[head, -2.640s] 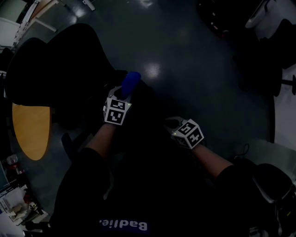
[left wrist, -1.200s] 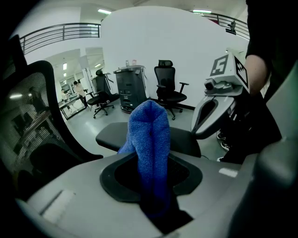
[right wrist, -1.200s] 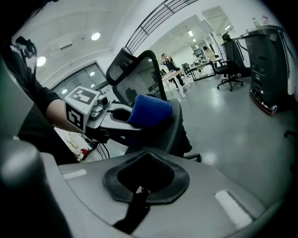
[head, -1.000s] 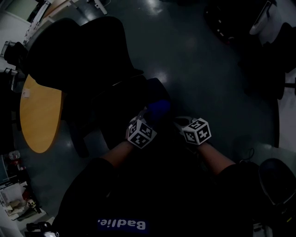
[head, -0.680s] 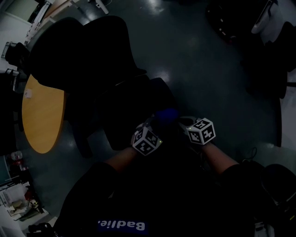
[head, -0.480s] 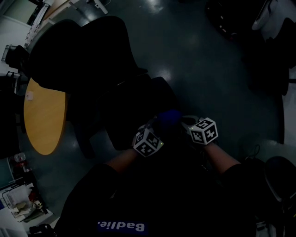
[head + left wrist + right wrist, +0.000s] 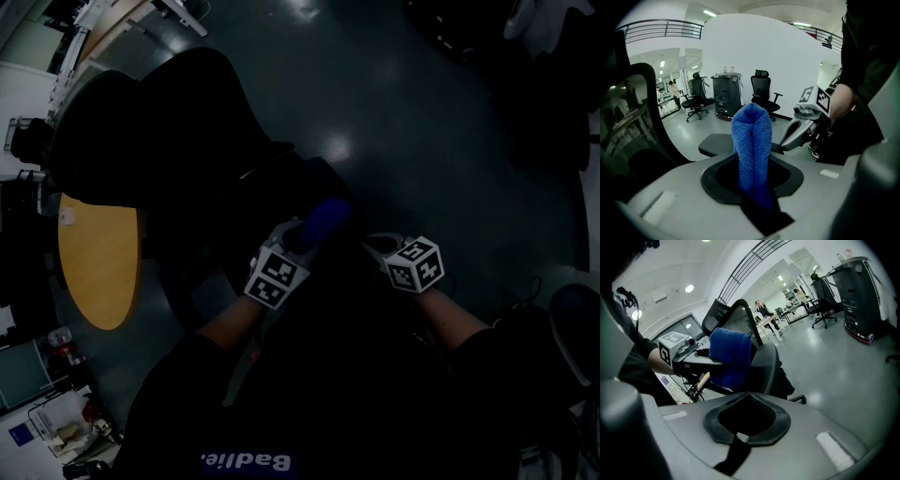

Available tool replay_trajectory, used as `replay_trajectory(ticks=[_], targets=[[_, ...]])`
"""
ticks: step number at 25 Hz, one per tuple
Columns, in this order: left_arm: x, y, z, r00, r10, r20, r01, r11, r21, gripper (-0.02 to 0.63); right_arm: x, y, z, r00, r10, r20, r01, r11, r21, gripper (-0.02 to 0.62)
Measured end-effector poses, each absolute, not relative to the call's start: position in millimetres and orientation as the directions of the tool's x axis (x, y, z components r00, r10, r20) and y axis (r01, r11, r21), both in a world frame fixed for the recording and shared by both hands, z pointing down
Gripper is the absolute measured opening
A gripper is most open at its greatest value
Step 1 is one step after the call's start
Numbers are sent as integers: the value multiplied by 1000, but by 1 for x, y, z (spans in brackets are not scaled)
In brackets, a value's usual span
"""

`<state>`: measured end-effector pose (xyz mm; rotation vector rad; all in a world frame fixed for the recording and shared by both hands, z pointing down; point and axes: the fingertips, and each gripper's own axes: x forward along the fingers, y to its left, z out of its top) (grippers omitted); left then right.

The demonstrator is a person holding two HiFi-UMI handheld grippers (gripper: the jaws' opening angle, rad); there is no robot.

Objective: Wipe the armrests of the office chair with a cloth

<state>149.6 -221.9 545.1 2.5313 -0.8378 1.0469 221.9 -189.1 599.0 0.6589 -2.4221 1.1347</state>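
Cloth point(image 7: 751, 140): 1, blue, terry texture. It is pinched in the left gripper point(image 7: 753, 192), whose jaws are pressed onto its lower end; the folded top stands up past the tips. In the head view the cloth point(image 7: 323, 217) sits just ahead of the left gripper point(image 7: 292, 240), over the dark chair.

Armrest point(image 7: 716, 143): 1 seen, a flat dark pad directly behind the cloth. Contact between cloth and pad cannot be told.

Right gripper point(image 7: 740, 437): jaws pressed together, nothing between them. It is held just beside the left one, apart from the cloth point(image 7: 730, 357).

Grippers: 2, each with 1 marker cube.

Office chair point(image 7: 159, 122): 1 at hand, with a mesh back point(image 7: 736, 317). In the head view it reads as a black mass, with its seat and arms hard to separate.

Background: 2 further chairs point(image 7: 764, 91) point(image 7: 695, 99), 1 dark cabinet point(image 7: 726, 93), 1 round wooden table point(image 7: 98, 262) cut off by the chair.
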Motion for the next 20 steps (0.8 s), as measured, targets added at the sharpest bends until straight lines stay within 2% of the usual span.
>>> replay_trajectory(ticks=[9, 20], targets=[[110, -330, 522, 480, -559, 676, -711, -699, -74, 133, 214, -191, 596, -826, -262, 500, -551, 565, -614, 3], [114, -394, 545, 413, -555, 722, -748, -659, -80, 133, 216, -200, 593, -815, -299, 496, -567, 588, -577, 3]])
